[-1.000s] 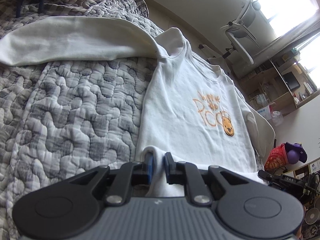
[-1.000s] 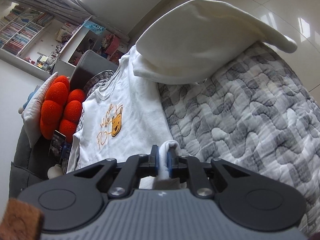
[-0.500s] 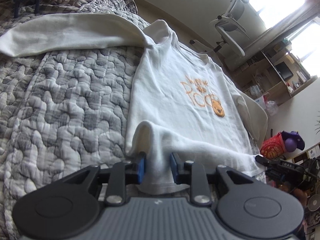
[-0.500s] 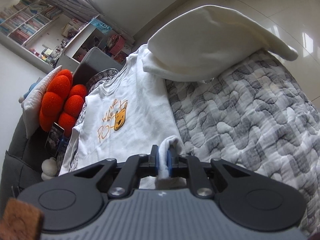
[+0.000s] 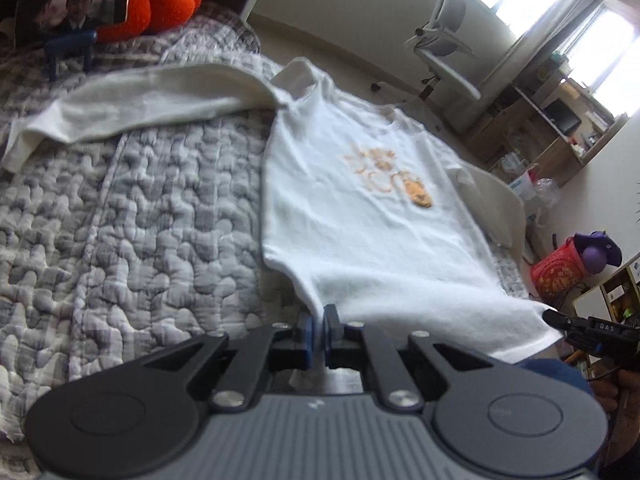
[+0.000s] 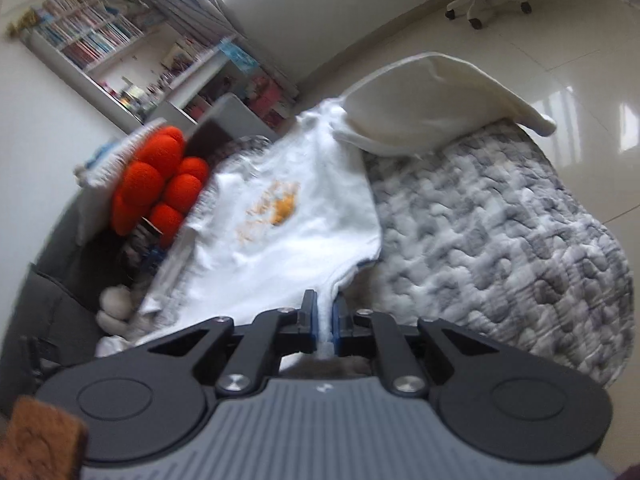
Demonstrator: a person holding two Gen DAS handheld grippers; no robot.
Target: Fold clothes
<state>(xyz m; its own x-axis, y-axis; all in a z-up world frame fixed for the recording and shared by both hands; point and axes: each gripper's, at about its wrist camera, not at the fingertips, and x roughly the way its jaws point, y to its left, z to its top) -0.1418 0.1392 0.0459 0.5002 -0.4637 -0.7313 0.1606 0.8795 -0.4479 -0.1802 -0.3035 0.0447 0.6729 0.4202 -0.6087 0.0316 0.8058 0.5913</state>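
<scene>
1. I see the white long-sleeved sweatshirt with an orange bear print [image 5: 372, 216] spread face-up on the grey-and-white quilted bedcover [image 5: 132, 216]; its hem edge is lifted off the cover toward the cameras.
2. I read the left gripper [image 5: 319, 326] as clenched on one corner of the hem: white cloth sits pinched between its blue pads, at the sweatshirt's near-left edge in the left wrist view.
3. I read the right gripper [image 6: 325, 322] as grasping the opposite hem corner; a strip of white fabric runs between its blue pads. In the left wrist view, this gripper's dark tip [image 5: 576, 326] shows at the sweatshirt's near-right corner.
4. One sleeve [image 5: 136, 102] lies straight out from the sweatshirt across the bedcover. The other sleeve [image 6: 432, 108] extends from the opposite shoulder to the bedcover's edge, above the glossy tiled floor [image 6: 580, 48].
5. Beyond the sweatshirt's collar, I note an orange lobed plush cushion [image 6: 156, 184], with a white office chair [image 5: 448, 40] farther off.
6. Both views are motion-blurred.
</scene>
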